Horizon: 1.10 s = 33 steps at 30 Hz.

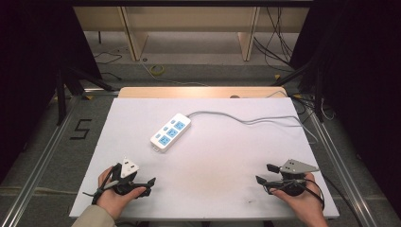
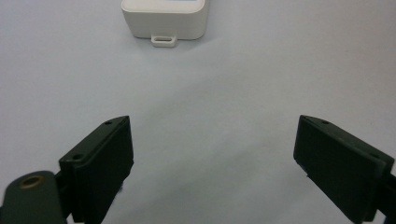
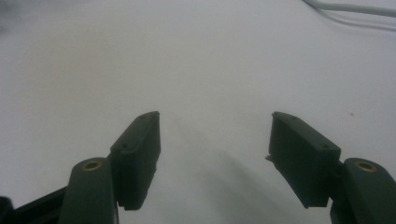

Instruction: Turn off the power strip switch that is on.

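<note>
A white power strip (image 1: 170,132) lies on the tabletop (image 1: 213,161). Well apart from it, nearer the person, the left gripper (image 1: 150,184) and right gripper (image 1: 263,173) rest with jaws spread, holding nothing.

The power strip (image 2: 164,19) is cut off by the frame's top, its sockets perhaps hidden
</note>
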Each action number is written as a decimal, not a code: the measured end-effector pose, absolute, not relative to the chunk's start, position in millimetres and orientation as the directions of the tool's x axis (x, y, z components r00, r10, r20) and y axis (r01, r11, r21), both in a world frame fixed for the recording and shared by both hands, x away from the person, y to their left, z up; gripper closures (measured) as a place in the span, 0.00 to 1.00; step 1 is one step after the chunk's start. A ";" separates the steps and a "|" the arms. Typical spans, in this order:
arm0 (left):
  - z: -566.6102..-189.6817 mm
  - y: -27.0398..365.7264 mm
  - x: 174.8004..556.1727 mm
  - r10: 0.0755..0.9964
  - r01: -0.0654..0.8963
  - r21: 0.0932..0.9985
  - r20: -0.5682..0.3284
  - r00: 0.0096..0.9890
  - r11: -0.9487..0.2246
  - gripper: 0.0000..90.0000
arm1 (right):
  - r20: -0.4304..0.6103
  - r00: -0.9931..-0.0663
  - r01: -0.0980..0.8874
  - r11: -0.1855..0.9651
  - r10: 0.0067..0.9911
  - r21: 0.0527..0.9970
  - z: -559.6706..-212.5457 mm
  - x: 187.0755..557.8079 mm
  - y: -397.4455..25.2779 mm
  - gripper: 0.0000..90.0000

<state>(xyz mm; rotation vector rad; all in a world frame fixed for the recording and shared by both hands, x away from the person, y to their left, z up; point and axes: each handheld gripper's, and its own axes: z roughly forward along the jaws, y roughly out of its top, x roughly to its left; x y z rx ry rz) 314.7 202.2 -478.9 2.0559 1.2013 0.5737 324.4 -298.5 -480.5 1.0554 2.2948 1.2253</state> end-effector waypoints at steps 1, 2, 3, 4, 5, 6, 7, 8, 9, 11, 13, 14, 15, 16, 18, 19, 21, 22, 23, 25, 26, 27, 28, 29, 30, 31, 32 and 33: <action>-479.2 202.5 315.2 0.881 0.583 0.737 0.035 0.473 -0.342 0.14 | 0.052 -0.670 0.455 0.354 0.740 0.817 -480.8 324.4 -298.4 0.39; -479.3 202.8 315.5 0.885 0.586 0.737 0.033 0.464 -0.335 0.14 | 0.052 -0.670 0.455 0.354 0.740 0.817 -480.8 324.4 -298.4 0.39; -478.9 202.9 315.9 0.893 0.592 0.739 0.028 0.450 -0.321 0.15 | 0.052 -0.672 0.455 0.355 0.739 0.817 -480.9 324.4 -298.4 0.39; -478.4 203.2 315.9 0.899 0.595 0.743 0.023 0.438 -0.308 0.17 | 0.051 -0.673 0.453 0.357 0.738 0.817 -480.8 324.4 -298.2 0.39; -478.4 203.2 315.9 0.899 0.595 0.743 0.023 0.438 -0.308 0.17 | 0.051 -0.673 0.453 0.357 0.738 0.817 -480.8 324.4 -298.2 0.39; -478.1 203.7 315.7 0.899 0.595 0.741 0.025 0.437 -0.310 0.17 | 0.049 -0.672 0.452 0.357 0.739 0.817 -480.2 324.2 -297.8 0.39; -478.1 203.9 315.5 0.900 0.597 0.741 0.024 0.435 -0.308 0.17 | 0.049 -0.672 0.452 0.357 0.739 0.817 -480.2 324.2 -297.8 0.39; -477.9 204.3 315.6 0.900 0.597 0.741 0.024 0.435 -0.308 0.18 | 0.049 -0.673 0.450 0.355 0.738 0.819 -480.2 324.2 -297.4 0.39; -477.3 204.5 315.4 0.901 0.598 0.741 0.022 0.433 -0.305 0.20 | 0.048 -0.673 0.450 0.356 0.738 0.819 -480.2 324.1 -297.3 0.39; -475.1 205.4 315.0 0.903 0.595 0.745 0.024 0.428 -0.302 0.33 | 0.049 -0.671 0.451 0.355 0.740 0.819 -480.1 324.1 -297.4 0.39; -471.9 206.3 313.6 0.888 0.576 0.761 0.001 0.459 -0.298 0.48 | 0.048 -0.671 0.450 0.354 0.740 0.820 -480.0 324.3 -297.6 0.39; -471.9 206.3 313.6 0.888 0.576 0.761 0.001 0.459 -0.298 0.54 | 0.048 -0.671 0.450 0.354 0.740 0.820 -480.0 324.3 -297.6 0.39; -471.1 206.5 313.3 0.885 0.577 0.759 -0.003 0.465 -0.300 0.62 | 0.048 -0.670 0.450 0.354 0.741 0.820 -480.1 324.4 -297.8 0.39; -470.8 206.4 313.1 0.883 0.574 0.760 0.000 0.469 -0.304 0.70 | 0.049 -0.670 0.450 0.353 0.741 0.820 -480.1 324.3 -297.8 0.39; -470.1 206.9 313.0 0.879 0.575 0.757 -0.004 0.477 -0.309 0.77 | 0.049 -0.670 0.450 0.353 0.740 0.820 -480.1 324.3 -297.8 0.39; -469.7 207.4 313.0 0.878 0.579 0.752 -0.001 0.478 -0.315 0.91 | 0.049 -0.670 0.449 0.352 0.741 0.821 -480.0 324.0 -297.7 0.39; -469.1 208.6 312.7 0.879 0.584 0.745 0.007 0.477 -0.323 0.99 | 0.048 -0.669 0.450 0.353 0.742 0.820 -479.7 323.8 -297.5 0.39; -468.6 209.1 312.6 0.880 0.589 0.742 0.004 0.474 -0.321 0.99 | 0.048 -0.669 0.450 0.353 0.742 0.820 -479.7 323.8 -297.5 0.39; -467.4 209.4 312.1 0.883 0.598 0.735 0.004 0.469 -0.321 0.99 | 0.048 -0.671 0.450 0.354 0.740 0.820 -479.7 323.8 -297.2 0.39; -467.0 209.1 311.9 0.885 0.600 0.733 0.005 0.466 -0.320 0.99 | 0.048 -0.671 0.449 0.354 0.739 0.820 -479.9 323.9 -297.1 0.39; -466.6 209.0 311.8 0.885 0.601 0.731 0.006 0.466 -0.322 1.00 | 0.048 -0.671 0.449 0.355 0.740 0.820 -479.9 324.0 -297.1 0.39; -466.1 208.8 311.7 0.885 0.602 0.731 0.005 0.465 -0.321 1.00 | 0.048 -0.671 0.449 0.355 0.740 0.820 -479.9 324.0 -297.1 0.39; -465.5 208.6 311.7 0.887 0.607 0.728 0.004 0.462 -0.319 1.00 | 0.047 -0.671 0.448 0.355 0.740 0.820 -479.9 324.0 -297.1 0.39; -464.9 208.4 311.6 0.887 0.609 0.725 0.004 0.461 -0.320 1.00 | 0.046 -0.671 0.449 0.356 0.740 0.819 -479.7 323.8 -297.2 0.39; -463.8 207.9 311.4 0.892 0.614 0.724 0.001 0.452 -0.313 1.00 | 0.046 -0.671 0.450 0.356 0.740 0.819 -479.7 323.8 -297.1 0.39; -463.8 207.9 311.4 0.892 0.614 0.724 0.001 0.452 -0.313 1.00 | 0.046 -0.671 0.450 0.356 0.740 0.819 -479.7 323.8 -297.1 0.39; -463.3 207.8 311.4 0.893 0.618 0.722 0.000 0.450 -0.311 1.00 | 0.046 -0.671 0.450 0.356 0.740 0.819 -479.8 323.7 -297.0 0.39; -462.6 208.0 312.0 0.895 0.621 0.719 0.004 0.447 -0.313 1.00 | 0.047 -0.671 0.449 0.355 0.740 0.820 -479.9 323.8 -296.8 0.39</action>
